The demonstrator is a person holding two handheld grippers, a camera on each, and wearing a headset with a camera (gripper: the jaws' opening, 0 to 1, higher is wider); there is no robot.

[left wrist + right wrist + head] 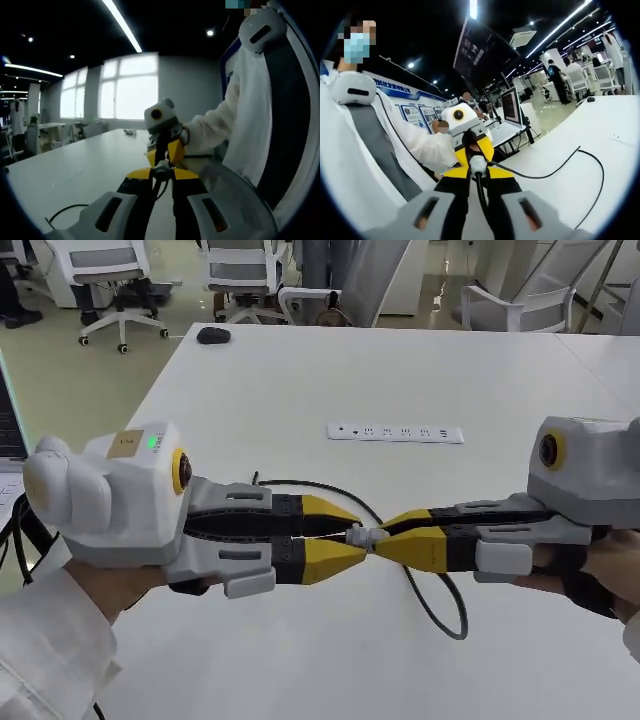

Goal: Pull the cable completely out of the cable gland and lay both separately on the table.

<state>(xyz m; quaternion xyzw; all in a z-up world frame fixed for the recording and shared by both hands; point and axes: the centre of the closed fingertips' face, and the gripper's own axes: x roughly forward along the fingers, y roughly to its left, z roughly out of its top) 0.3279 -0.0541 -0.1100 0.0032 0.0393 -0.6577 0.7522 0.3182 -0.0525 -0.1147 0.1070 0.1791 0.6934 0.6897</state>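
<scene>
cable gland (368, 536) — small, pale grey — up off the table (330, 370), caught in mid-air between the yellow tips of two grippers pointed nose to nose. from the left, left gripper (352, 534), jaws drawn almost together and nipped on the gland's near end; in its own view the grey body sitting right at the tips. from the right, right gripper (385, 534), jaws likewise closed to a slit, gripping the black cable (430, 606) just at the gland's mouth, a dark line running back along that slit in the right gripper view. cable not yet out of the gland. one stretch arching behind the left gripper and coming in to the gland from the far side; another dropping under the right gripper and curling into a loop flat on the table, near the person's edge. white sleeve (50, 650) behind the left gripper. farther back on the table, well apart from the work: a white power strip (395, 433) lying flat, and a dark mouse (212, 335) near the far left corner. beyond the table, a few office chairs (110, 275). in the left gripper view, bright windows (130, 90) far off; in the right gripper view, a monitor (511, 105) standing past the table's edge.
</scene>
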